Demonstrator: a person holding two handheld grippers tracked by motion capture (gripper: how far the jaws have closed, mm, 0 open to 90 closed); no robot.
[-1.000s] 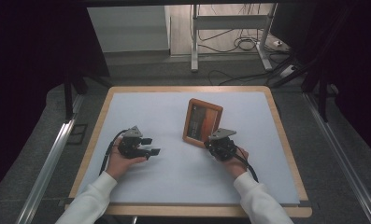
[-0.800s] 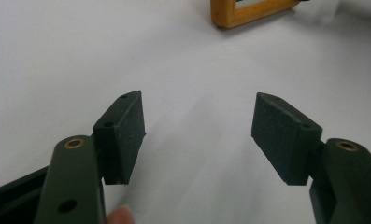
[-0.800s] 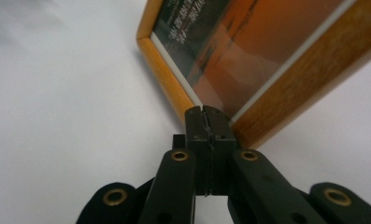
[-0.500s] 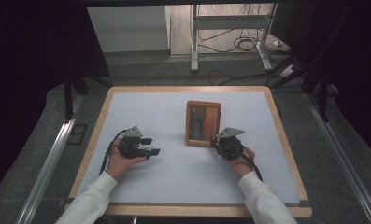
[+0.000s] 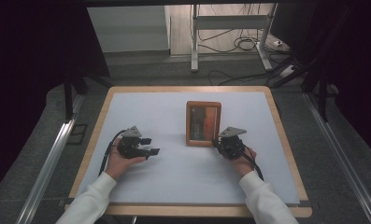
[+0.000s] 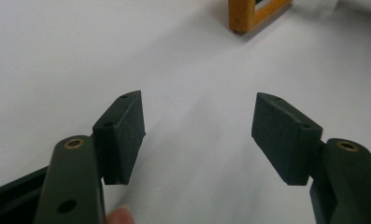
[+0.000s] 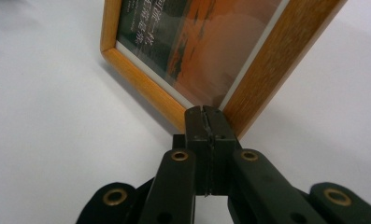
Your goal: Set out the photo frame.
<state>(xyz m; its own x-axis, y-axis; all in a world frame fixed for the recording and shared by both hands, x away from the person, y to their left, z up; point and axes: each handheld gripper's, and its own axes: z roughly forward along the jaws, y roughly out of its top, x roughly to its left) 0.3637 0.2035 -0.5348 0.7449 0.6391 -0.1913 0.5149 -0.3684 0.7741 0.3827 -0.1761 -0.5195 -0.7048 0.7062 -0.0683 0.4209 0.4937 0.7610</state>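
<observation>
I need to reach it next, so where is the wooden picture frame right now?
In the high view the wooden picture frame lies flat just right of the white table's centre, its near right corner at the shut right gripper.

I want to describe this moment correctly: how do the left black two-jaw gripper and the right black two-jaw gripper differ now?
The left black two-jaw gripper has its jaws wide apart, while the right black two-jaw gripper has its jaws pressed together.

The left gripper has bare white table between its pads, well away from the wooden picture frame; the right gripper's tips meet the frame's near corner.

In the high view, each is held in one hand, low over the table.
</observation>
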